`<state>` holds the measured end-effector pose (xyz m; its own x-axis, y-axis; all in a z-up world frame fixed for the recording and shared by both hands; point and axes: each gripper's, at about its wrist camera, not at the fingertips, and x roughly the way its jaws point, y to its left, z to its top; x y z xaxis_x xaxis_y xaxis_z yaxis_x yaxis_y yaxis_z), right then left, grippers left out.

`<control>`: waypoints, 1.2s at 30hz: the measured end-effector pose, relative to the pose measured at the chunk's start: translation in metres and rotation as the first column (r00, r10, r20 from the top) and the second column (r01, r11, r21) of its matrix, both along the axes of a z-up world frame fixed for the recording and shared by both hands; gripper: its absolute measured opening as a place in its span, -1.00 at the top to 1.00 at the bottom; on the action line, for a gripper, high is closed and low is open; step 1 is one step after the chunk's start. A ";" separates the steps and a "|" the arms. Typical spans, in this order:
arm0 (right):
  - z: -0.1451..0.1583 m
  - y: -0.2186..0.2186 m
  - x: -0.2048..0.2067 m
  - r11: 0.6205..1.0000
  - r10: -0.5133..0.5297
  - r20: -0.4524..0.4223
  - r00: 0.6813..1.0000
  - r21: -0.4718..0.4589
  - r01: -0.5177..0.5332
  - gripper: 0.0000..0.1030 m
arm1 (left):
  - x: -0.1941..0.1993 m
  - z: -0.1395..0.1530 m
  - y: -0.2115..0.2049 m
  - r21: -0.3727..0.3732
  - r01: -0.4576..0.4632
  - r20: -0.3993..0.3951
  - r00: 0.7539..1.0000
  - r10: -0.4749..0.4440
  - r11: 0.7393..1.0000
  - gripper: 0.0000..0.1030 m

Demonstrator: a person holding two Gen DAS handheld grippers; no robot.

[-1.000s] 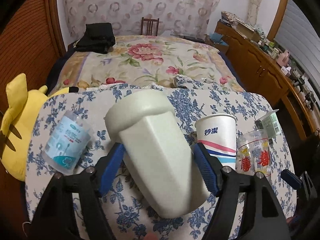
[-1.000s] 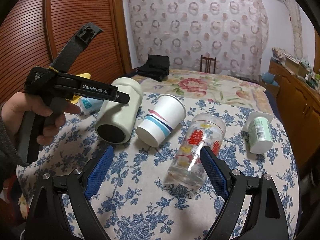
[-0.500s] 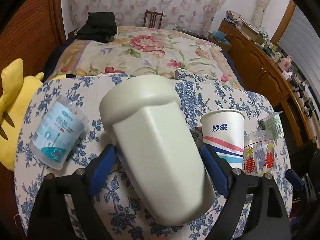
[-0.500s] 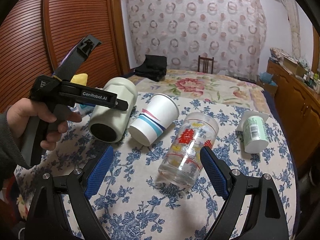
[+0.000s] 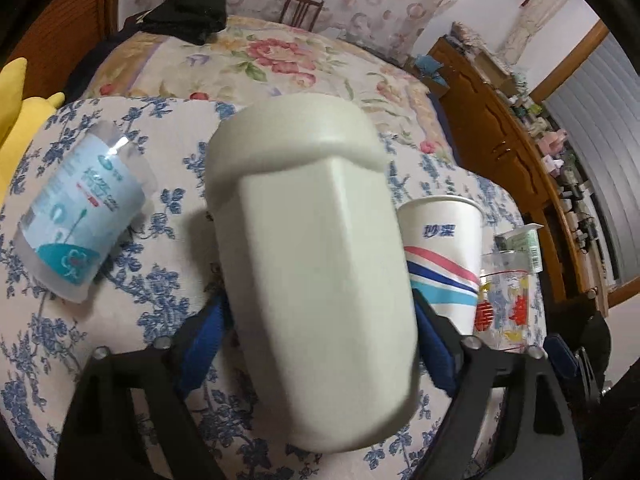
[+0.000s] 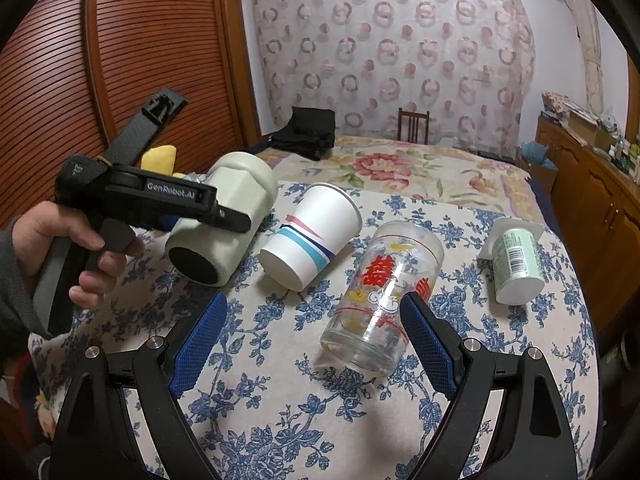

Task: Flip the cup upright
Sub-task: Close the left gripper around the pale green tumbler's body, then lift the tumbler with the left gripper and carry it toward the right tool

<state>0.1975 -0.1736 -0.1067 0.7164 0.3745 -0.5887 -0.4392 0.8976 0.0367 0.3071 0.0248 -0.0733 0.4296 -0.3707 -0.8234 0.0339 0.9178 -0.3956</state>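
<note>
A cream plastic cup (image 5: 320,216) with a thick rim fills the left wrist view. My left gripper (image 5: 316,344) is shut on it and holds it off the table, tilted, rim away from the camera. The right wrist view shows the same cup (image 6: 224,216) in the left gripper (image 6: 224,216), its dark base towards that camera. A white paper cup with stripes (image 6: 312,232), a printed glass (image 6: 384,296) and a small green cup (image 6: 516,264) lie on their sides. My right gripper (image 6: 312,352) is open and empty over the table's near part.
The round table has a blue floral cloth (image 6: 280,420). A clear tub with a blue label (image 5: 80,208) lies left of the cream cup. A bed (image 6: 380,160), a wooden cabinet (image 6: 592,200) and a yellow plush toy (image 5: 16,112) surround the table.
My left gripper has lifted the cream cup and brought it nearer the camera, tilting it more upright. The right gripper has drifted slightly and stays open.
</note>
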 end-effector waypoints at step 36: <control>0.001 -0.032 -0.096 0.990 -0.133 0.083 0.988 -0.034 0.136 -0.75 | -0.157 0.040 -0.036 0.171 0.158 0.229 0.954 -0.195 0.972 -0.45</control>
